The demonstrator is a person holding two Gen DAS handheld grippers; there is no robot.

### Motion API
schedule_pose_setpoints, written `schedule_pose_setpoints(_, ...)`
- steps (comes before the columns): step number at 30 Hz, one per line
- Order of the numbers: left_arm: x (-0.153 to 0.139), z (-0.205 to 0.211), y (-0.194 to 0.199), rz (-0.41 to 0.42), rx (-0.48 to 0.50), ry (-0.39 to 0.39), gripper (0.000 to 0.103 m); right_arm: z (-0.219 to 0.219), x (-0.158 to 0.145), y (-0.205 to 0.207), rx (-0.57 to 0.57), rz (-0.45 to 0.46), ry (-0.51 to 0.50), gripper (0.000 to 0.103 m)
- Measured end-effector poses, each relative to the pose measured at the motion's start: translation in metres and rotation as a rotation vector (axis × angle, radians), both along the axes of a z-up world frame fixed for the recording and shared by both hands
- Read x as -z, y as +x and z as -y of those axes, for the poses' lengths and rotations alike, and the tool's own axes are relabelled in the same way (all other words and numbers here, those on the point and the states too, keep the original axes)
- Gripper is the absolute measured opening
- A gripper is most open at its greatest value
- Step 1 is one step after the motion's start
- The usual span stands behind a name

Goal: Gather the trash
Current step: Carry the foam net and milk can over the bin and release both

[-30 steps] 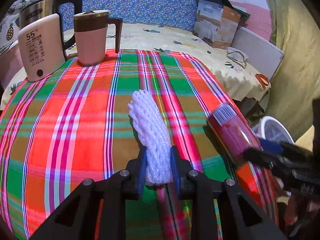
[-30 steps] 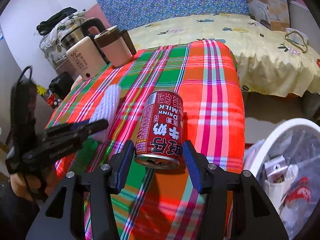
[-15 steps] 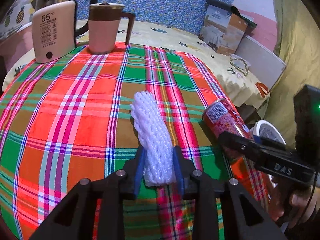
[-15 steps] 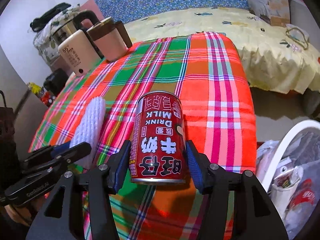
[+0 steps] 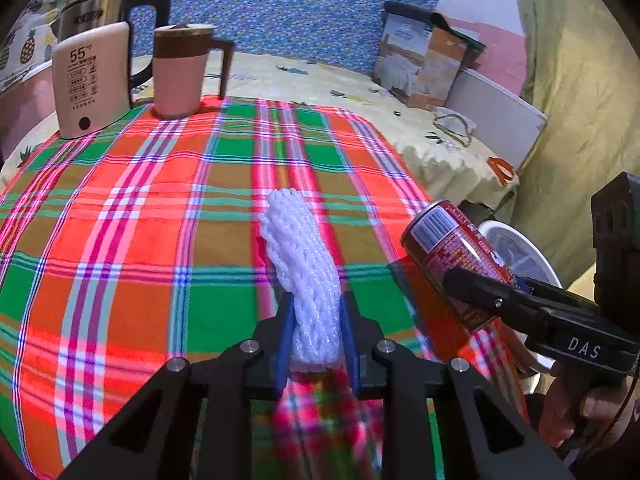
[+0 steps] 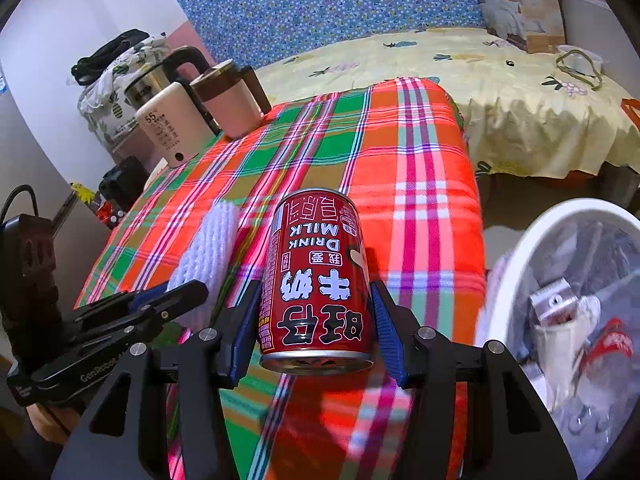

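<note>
Trash in both grippers, we can see that much. Our left gripper (image 5: 316, 344) has its blue pads on either side of the white foam net (image 5: 304, 276), and the jaws are closing on it, the net pinched narrow between them. The far end of the net reaches out toward twelve o'clock over the plaid cloth (image 5: 140, 240).

Over at three o'clock in the left view, our right gripper (image 5: 480, 292) carries the red can (image 5: 452, 252) tilted, barcode end up. From the right wrist we get the close look: the right gripper (image 6: 316, 320) has its pads pressed against both sides of the red can (image 6: 318, 280), the jaws fairly wide around its body, the label reading upside down. The foam net (image 6: 208, 256) sits at ten o'clock of the can, with the left gripper (image 6: 176, 296) clamped at its near end.

The white bin (image 6: 516, 264) waits at four o'clock, off the table edge, with scraps already lying inside. Far back at eleven o'clock stand the kettle (image 5: 96, 80) and the pink mug (image 5: 182, 72), side by side.
</note>
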State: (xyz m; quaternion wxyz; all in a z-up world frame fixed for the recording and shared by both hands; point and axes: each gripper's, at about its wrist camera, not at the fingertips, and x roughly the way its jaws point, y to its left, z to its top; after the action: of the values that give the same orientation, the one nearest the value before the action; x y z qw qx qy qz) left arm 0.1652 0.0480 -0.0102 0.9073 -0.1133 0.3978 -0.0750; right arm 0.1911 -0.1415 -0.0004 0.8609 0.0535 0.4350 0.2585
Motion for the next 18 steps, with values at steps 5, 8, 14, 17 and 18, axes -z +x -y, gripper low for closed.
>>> schedule_pose_setpoints(5, -0.009, 0.02, -0.016, 0.02, 0.045, 0.003, 0.023, 0.015, -0.006, -0.02, 0.019, 0.016, 0.005, 0.054)
schedule_pose_setpoints(8, -0.014, 0.032, -0.024, 0.03, 0.07, 0.003, 0.023, 0.023, -0.01, -0.03, 0.028, 0.032, 0.0, 0.054)
schedule_pose_setpoints(14, -0.022, 0.057, -0.037, 0.046, 0.122, 0.007, 0.023, 0.038, -0.017, -0.042, 0.054, 0.056, -0.001, 0.054)
schedule_pose_setpoints(17, -0.026, 0.068, -0.041, 0.055, 0.143, 0.013, 0.023, 0.047, -0.02, -0.046, 0.074, 0.066, -0.002, 0.054)
schedule_pose_setpoints(18, -0.027, 0.071, -0.042, 0.057, 0.149, 0.014, 0.023, 0.05, -0.02, -0.047, 0.08, 0.069, -0.002, 0.054)
